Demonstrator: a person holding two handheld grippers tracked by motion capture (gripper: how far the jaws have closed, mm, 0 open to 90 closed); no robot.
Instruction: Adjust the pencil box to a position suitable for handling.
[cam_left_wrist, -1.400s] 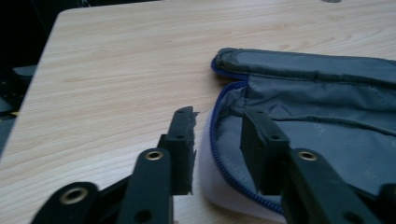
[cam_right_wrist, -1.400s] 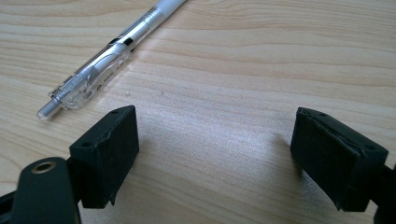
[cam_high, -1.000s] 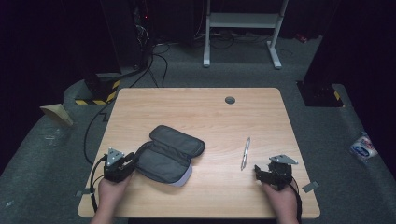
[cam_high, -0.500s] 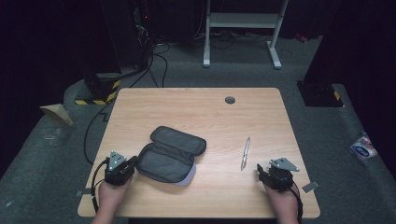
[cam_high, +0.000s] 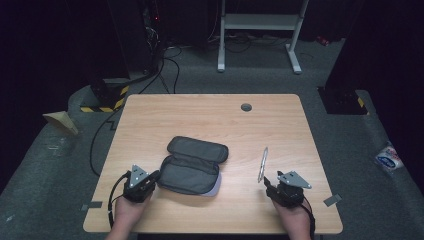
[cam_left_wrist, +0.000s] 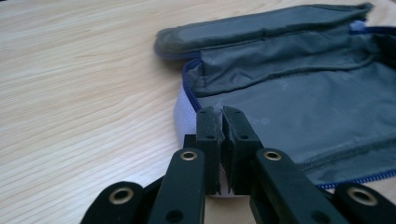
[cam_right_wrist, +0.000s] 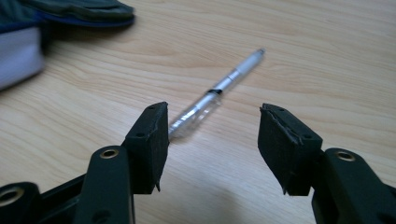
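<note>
**High view: open pouch and pen, both grippers at the near edge**

Left gripper (cam_high: 150, 178): jaws shut on the pouch (cam_high: 192, 165) rim, likely to steady it. Pen (cam_high: 263, 163): lying loose on the surface (cam_high: 210, 115), right of the pouch. Right gripper (cam_high: 272, 182): jaws half open, just closing, nothing between them; pen just ahead.
</note>
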